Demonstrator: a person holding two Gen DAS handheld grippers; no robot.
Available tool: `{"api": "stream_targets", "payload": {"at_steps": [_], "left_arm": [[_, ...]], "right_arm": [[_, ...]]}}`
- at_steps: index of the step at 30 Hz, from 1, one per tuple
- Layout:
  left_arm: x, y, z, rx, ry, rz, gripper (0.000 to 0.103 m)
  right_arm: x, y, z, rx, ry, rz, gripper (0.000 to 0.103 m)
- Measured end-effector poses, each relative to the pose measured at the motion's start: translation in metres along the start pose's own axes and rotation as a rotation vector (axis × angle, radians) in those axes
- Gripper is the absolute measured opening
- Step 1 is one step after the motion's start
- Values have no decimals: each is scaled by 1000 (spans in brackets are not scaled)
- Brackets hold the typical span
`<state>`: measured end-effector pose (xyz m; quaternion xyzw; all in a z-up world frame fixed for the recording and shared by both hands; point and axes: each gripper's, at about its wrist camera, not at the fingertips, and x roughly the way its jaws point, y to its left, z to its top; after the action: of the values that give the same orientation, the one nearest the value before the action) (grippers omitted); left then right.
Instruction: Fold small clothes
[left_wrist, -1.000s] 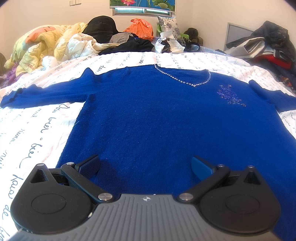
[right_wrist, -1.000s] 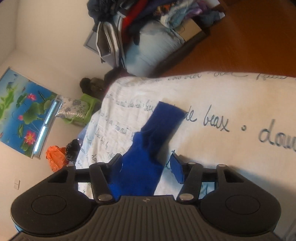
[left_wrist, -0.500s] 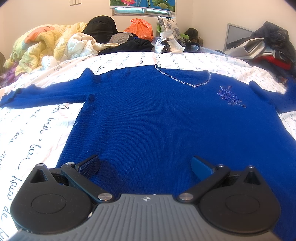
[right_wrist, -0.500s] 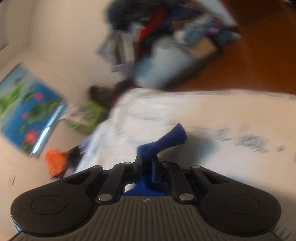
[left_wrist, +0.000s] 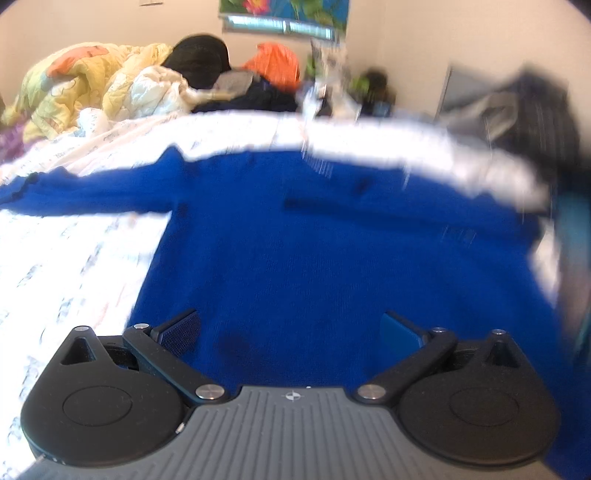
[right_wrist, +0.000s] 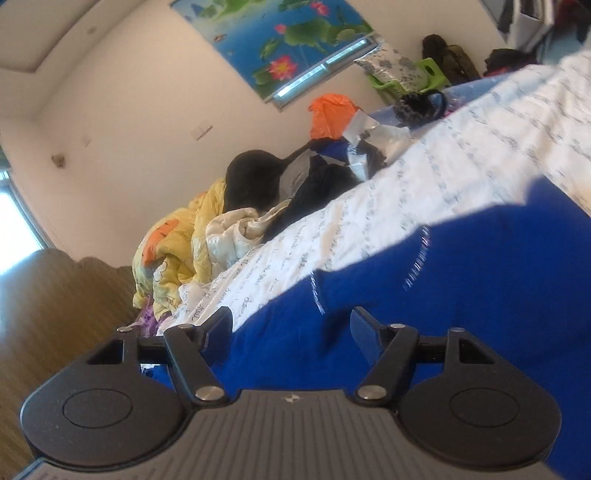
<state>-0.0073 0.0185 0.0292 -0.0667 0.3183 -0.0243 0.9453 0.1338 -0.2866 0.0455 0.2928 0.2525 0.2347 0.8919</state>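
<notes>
A blue knit sweater (left_wrist: 314, 240) lies front up on the white bed sheet (left_wrist: 74, 277), its left sleeve (left_wrist: 74, 192) stretched out flat. A blurred fold of blue cloth crosses the chest. My left gripper (left_wrist: 291, 328) hangs open over the hem, nothing between its fingers. In the right wrist view the sweater (right_wrist: 461, 277) fills the lower right, its rhinestone neckline (right_wrist: 417, 258) streaked by motion. My right gripper (right_wrist: 291, 328) hovers low over the body of the sweater, its jaws opening and empty. A dark blurred shape at the right edge of the left wrist view cannot be made out.
A yellow quilt heap (left_wrist: 92, 81), a black bag (left_wrist: 199, 55) and an orange bag (left_wrist: 277, 62) crowd the head of the bed. Piled clothes (left_wrist: 517, 107) stand to the right. A wooden floor (right_wrist: 55, 295) lies beyond the bed's left side.
The right gripper shut on the right sleeve's cuff, swept it across over the sweater's body while rolling, and has let go. The left gripper rose slightly; its view is now blurred.
</notes>
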Motion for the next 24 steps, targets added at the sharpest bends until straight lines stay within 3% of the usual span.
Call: {"api": "stream_targets", "payload": {"at_steps": [2,5,7,10,11,12,14,15,19,21,24], "left_arm": [[5,6,31,-94,-29,-73,102],[48,6,76,-187,38,-133,96],[82,2,93,-194,75,-112,80],[141,-8,101,-156,213,-21,61],[148,-15,102,-116,181,7,61],[153,-21,104,-74,170,30,55],[160,-34,106,2,176,74,19],[161,-39,108,27,167,90,9],[122,-29,129,42,44,108,9],[105,-12,139,45,-10,155,9],[109,19,133,37,44,226,9]], "right_arm": [[-16,-14,-17,-34,-13,-74,72],[-21,-30,-34,-83,-6,-172,72],[-19,-40,-36,-36,9,-179,72],[-22,-38,-37,-36,-25,-179,72],[-22,-38,-37,-38,-23,-179,72],[-22,-37,-38,-43,-23,-177,72],[-21,-35,-40,-58,-32,-180,72],[-21,-34,-40,-68,-35,-183,72],[-22,-29,-43,-113,-40,-180,72],[-21,-26,-43,-129,-36,-178,72],[-18,-25,-44,-138,-28,-174,72]]}}
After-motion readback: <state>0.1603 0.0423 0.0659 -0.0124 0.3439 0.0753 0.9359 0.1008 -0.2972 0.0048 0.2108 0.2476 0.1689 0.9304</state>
